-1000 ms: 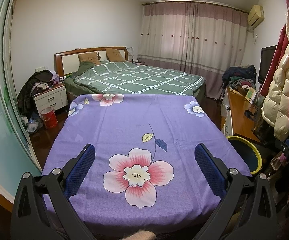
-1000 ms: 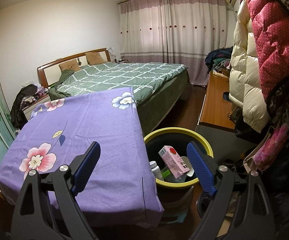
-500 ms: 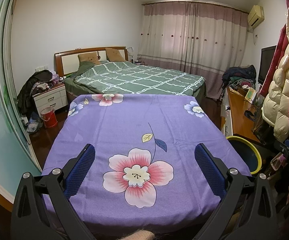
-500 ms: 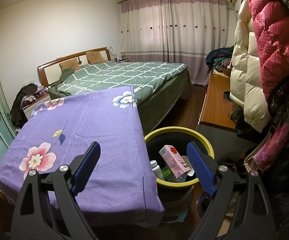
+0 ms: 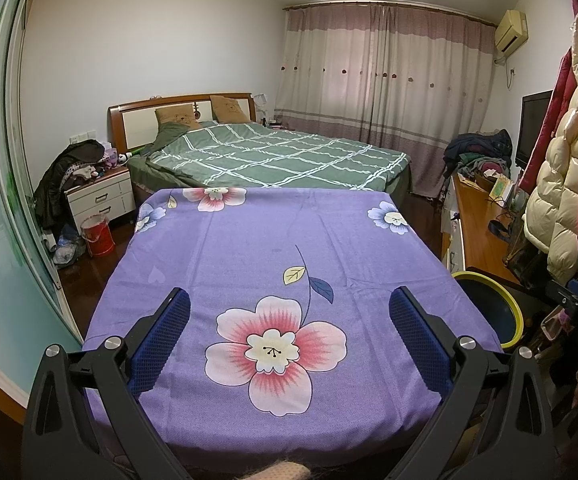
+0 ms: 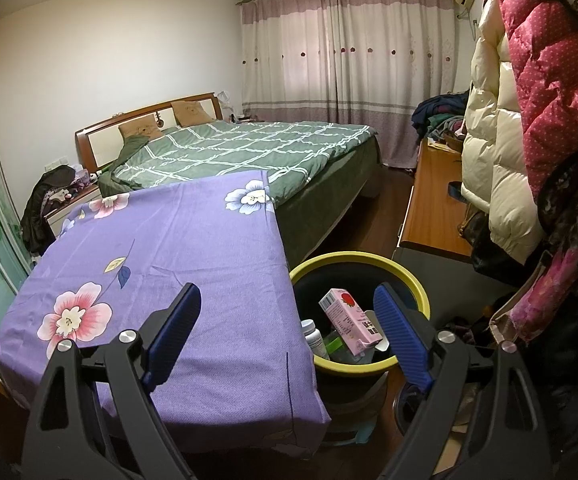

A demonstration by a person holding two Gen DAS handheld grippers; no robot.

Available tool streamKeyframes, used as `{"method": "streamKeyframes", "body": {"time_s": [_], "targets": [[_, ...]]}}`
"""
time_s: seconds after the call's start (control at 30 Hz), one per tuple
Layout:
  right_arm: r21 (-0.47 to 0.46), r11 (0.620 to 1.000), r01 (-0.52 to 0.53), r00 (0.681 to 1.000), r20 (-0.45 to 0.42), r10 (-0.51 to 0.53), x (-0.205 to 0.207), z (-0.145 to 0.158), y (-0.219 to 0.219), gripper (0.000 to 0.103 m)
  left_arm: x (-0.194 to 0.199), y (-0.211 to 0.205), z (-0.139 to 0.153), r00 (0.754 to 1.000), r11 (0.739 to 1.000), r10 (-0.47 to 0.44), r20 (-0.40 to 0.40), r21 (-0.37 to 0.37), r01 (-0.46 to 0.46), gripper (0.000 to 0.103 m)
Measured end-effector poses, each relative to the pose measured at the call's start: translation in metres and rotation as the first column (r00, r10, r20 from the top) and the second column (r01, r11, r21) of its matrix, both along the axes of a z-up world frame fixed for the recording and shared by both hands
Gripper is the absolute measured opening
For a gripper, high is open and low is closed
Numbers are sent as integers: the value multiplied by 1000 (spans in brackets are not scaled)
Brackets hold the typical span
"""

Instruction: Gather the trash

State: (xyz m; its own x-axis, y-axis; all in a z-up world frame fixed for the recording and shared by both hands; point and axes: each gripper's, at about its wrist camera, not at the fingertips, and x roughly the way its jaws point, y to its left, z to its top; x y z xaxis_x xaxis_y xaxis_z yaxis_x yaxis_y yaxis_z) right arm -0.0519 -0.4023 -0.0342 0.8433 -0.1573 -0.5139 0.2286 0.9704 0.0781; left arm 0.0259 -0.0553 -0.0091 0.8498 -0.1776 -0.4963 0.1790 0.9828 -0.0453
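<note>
Bedroom furniture fills most of both views: a bed (image 5: 273,160) with a green checked cover stands far off, and in front of it lies the tabletop (image 5: 249,280) under a purple flowered cloth, bare of any loose item as far as the pictures show. Just right of the tabletop's near right corner stands the yellow-rimmed trash bin (image 6: 359,258), and a wooden sideboard (image 6: 433,208) runs along the right wall beyond it, with hanging coats (image 6: 529,100) crowding in above.

Inside the bin sit a pink carton (image 6: 349,320), a white bottle (image 6: 313,334) and something green that I cannot identify. So the collecting looks largely or wholly done; no trash is visible on the cloth.

The left claw (image 5: 289,330) hangs over the near part of the cloth, released and empty. The right claw (image 6: 287,328) straddles the tabletop's right edge and the bin's rim, also spread wide, nothing between its pads.

Room to move is free over the cloth; to the right it is tight, with the bin just beside the tabletop edge and coats close by.
</note>
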Motion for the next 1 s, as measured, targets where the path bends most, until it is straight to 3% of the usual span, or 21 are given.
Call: {"method": "streamKeyframes", "body": {"time_s": [0.67,0.8,0.9,1.0], "targets": [[-4,1000,-7,1000,-11,7,0,-5,4,84,11,-1,-9,999,999,-20,-40,-29,19,98],[-12,1000,-22,1000,-16,21,17,-6,6,87,40,2,-18,997,1000,-5,-72,-5,5,98],[-18,998,-55,998,-35,54,45,-6,13,90,86,15,-37,990,999,30,-139,-16,-32,98],[-2,995,-104,992,-71,104,88,-12,23,95,135,26,-62,977,992,121,-175,52,-113,98]]}}
